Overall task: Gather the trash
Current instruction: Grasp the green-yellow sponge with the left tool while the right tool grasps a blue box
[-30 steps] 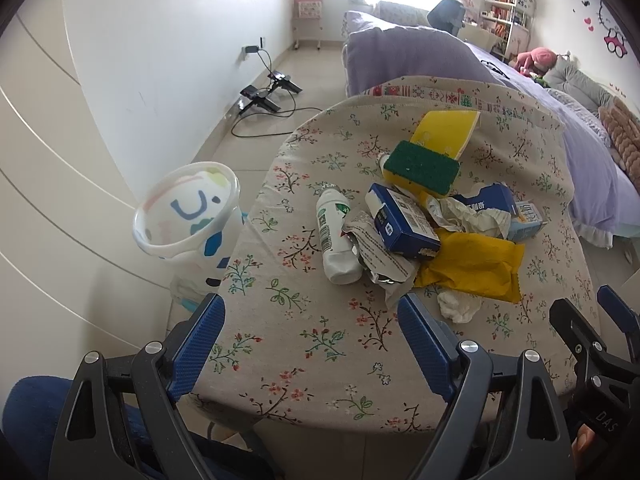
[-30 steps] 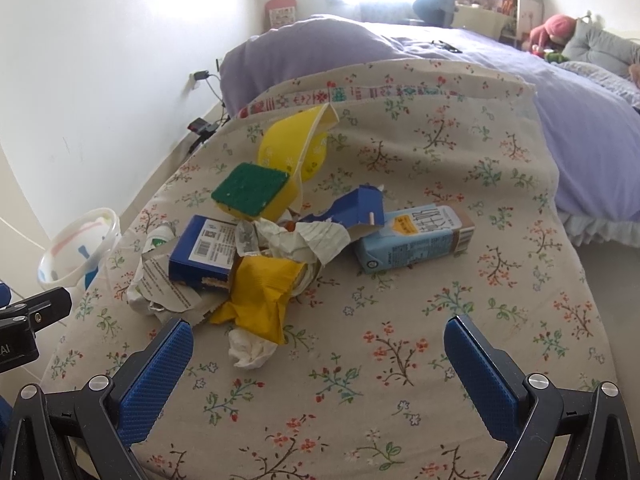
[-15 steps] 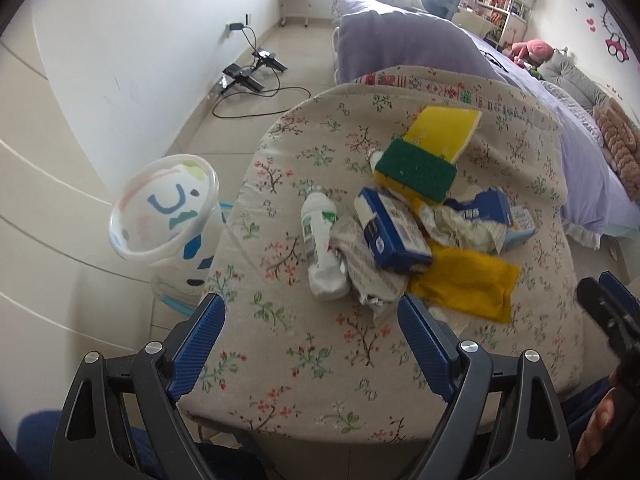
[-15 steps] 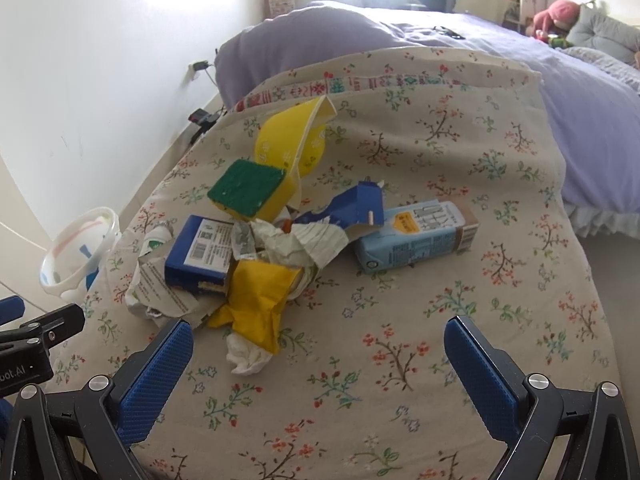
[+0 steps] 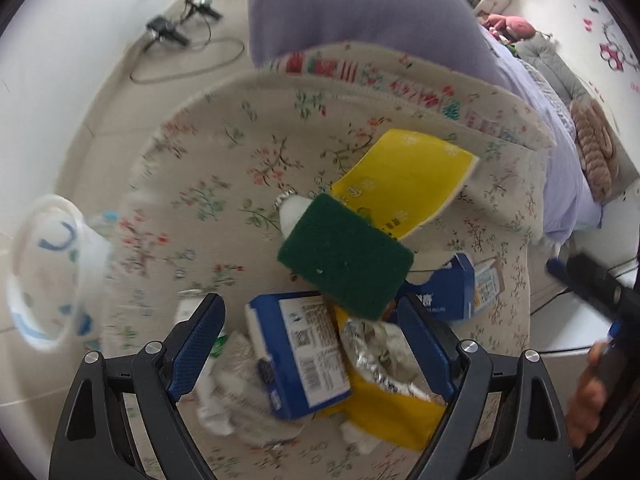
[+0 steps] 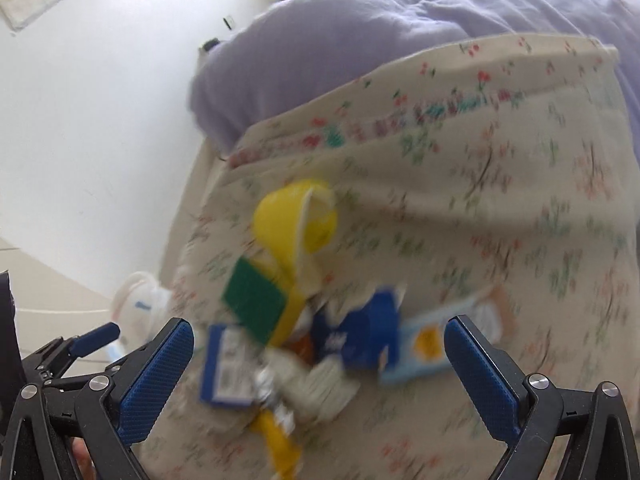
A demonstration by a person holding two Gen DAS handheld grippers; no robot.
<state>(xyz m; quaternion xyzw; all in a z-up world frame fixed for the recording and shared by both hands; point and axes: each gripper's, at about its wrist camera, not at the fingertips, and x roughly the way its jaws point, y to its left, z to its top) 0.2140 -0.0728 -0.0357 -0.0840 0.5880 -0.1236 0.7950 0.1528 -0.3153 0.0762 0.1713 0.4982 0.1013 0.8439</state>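
The step in hand looks like the approach to a first pick: nothing has been lifted, and the trash lies heaped on the tabletop [image 5: 208, 184] under its flowered cloth.

In the left wrist view the left hand-held gripper [image 5: 310, 344] hangs low over the heap, jaws spread wide and holding nothing. The blue carton [image 5: 298, 354] sits in the lower middle of the frame, between the two blue pads and seemingly below them; contact cannot be judged. Just right of it lie crumpled foil [image 5: 380, 354] and a yellow wrapper [image 5: 390, 412]. A green scouring sponge [image 5: 346, 256] rests on top at centre, with a yellow packet [image 5: 404, 186] behind it. A white bin [image 5: 44, 272] stands at the left edge, off the tabletop.

The right wrist view is blurred. The right hand-held gripper [image 6: 320, 364] is also wide open and empty, framing the same heap, with a pale blue carton [image 6: 436, 344] by its right pad.

The next move probably calls for the left jaws to come down around the blue carton and close across its narrow width, without catching the foil, before carrying it to the bin.
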